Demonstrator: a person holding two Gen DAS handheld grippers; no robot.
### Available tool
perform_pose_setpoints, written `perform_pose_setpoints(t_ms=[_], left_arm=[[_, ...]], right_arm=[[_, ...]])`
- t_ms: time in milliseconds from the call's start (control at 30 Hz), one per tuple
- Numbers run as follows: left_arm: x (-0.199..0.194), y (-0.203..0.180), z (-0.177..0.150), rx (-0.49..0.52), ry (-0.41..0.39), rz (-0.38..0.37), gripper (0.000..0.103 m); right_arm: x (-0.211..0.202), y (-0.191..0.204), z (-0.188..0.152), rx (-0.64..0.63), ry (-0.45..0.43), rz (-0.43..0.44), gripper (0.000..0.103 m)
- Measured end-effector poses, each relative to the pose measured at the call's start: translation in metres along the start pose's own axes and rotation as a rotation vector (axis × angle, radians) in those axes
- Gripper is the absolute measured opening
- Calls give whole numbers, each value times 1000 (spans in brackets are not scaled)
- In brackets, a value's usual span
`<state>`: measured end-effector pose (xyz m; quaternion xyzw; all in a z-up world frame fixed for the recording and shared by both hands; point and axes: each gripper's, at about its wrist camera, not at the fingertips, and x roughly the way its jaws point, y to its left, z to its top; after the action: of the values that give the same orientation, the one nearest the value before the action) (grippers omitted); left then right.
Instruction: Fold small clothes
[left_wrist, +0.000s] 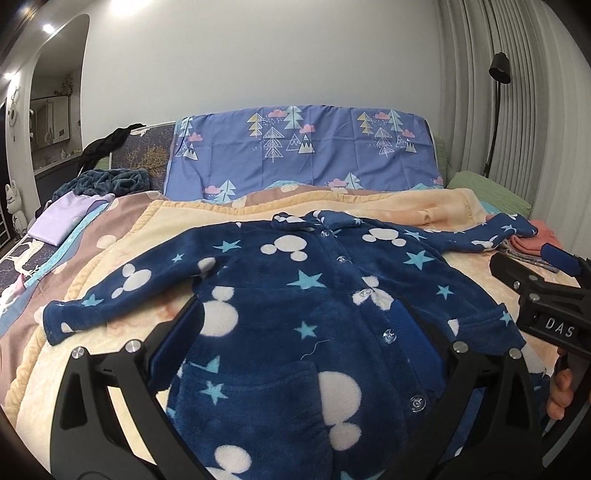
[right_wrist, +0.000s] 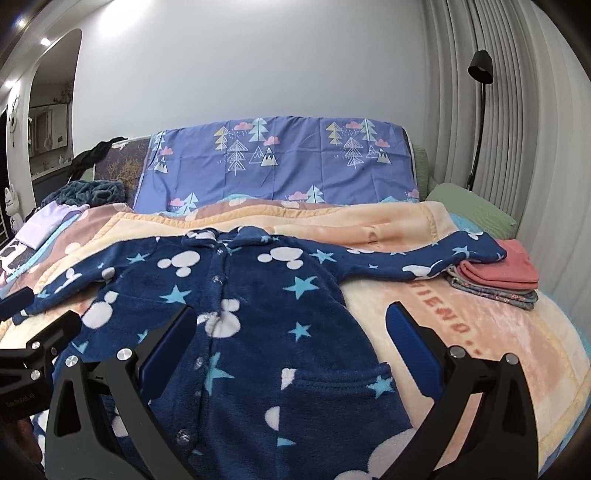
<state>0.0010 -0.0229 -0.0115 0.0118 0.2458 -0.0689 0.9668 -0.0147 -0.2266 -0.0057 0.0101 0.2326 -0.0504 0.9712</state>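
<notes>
A navy fleece onesie (left_wrist: 295, 295) (right_wrist: 258, 314) with white mouse heads, light-blue stars and a clear-button front lies flat and face up on a peach blanket (left_wrist: 122, 266), both sleeves spread out. My left gripper (left_wrist: 295, 314) hovers open over its lower body, the jaws wide apart with only the fabric below them. My right gripper (right_wrist: 291, 325) is open too, above the garment's right side; it also shows at the right edge of the left wrist view, right gripper (left_wrist: 532, 273), held by a hand (left_wrist: 559, 391). The right sleeve's cuff (right_wrist: 480, 247) rests against a folded stack.
A stack of folded clothes (right_wrist: 502, 277), coral on top, sits at the right of the bed. A blue tree-print pillow cover (left_wrist: 303, 155) stands behind. A lilac garment (left_wrist: 62, 218) and dark teal bundle (left_wrist: 110, 181) lie far left. A green pillow (right_wrist: 472, 206), floor lamp (right_wrist: 480, 110) and curtains stand right.
</notes>
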Motion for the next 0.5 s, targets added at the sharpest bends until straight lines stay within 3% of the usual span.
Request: perform_pose_setpoints(t_ms=[500], left_arm=[[-3, 3, 2, 4, 13, -10, 101]], right_arm=[[-1, 7, -3, -13, 16, 16, 102]])
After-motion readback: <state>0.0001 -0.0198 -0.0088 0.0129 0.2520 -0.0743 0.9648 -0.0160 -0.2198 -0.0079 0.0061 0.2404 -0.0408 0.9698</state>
